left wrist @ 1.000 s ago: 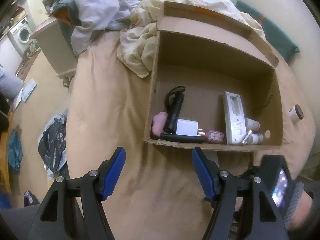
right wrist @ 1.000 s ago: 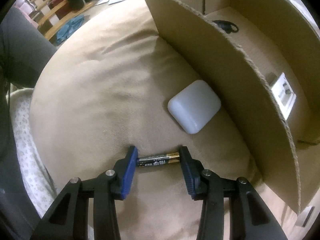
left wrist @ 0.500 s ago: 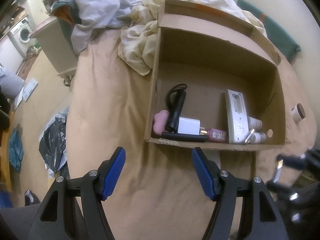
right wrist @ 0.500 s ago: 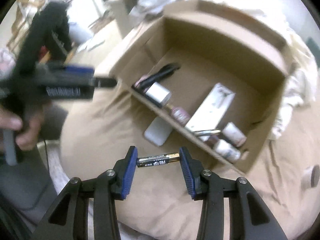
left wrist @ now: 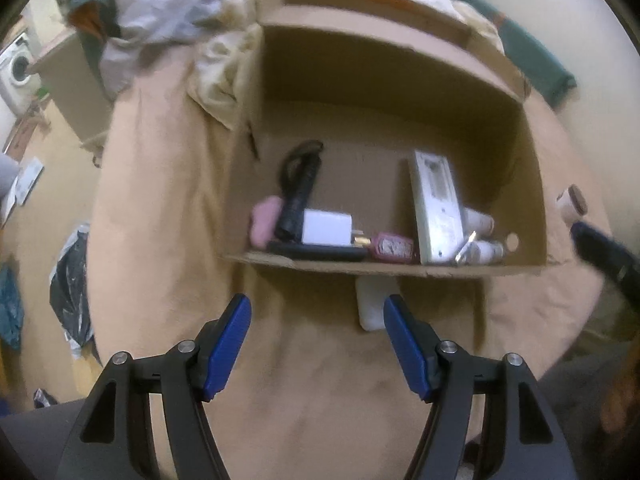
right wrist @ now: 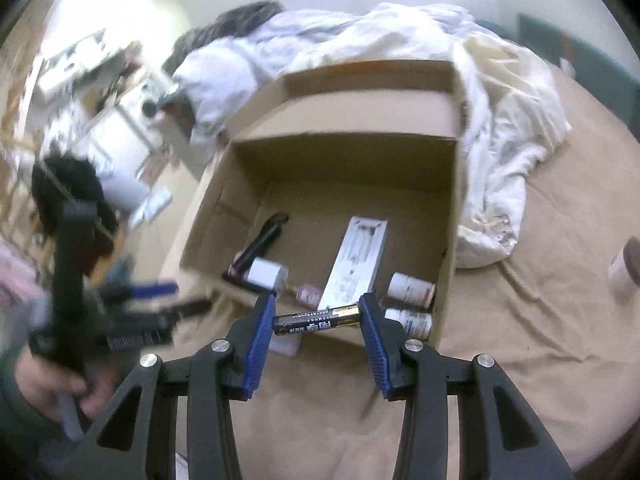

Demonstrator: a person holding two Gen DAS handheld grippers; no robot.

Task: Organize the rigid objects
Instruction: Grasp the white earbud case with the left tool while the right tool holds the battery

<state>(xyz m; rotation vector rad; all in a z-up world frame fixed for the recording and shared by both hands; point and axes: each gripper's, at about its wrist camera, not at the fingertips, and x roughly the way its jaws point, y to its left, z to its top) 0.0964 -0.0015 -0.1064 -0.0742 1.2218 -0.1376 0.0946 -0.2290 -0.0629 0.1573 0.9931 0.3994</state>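
— Both tongs, what changed?
— Since a second ago my right gripper (right wrist: 317, 320), clamping the battery (right wrist: 316, 321), rose over the cardboard box (right wrist: 450, 240)'s near wall; my left gripper (left wrist: 316, 336) gapes empty before it.

Black-gold battery (right wrist: 316, 319) crosswise above box (right wrist: 344, 160)

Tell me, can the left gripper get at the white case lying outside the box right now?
Probably yes. The left gripper is open and empty, and the white case lies on the bedsheet just ahead, near its right finger. The cardboard box wall stands right behind the case, which could crowd the approach.
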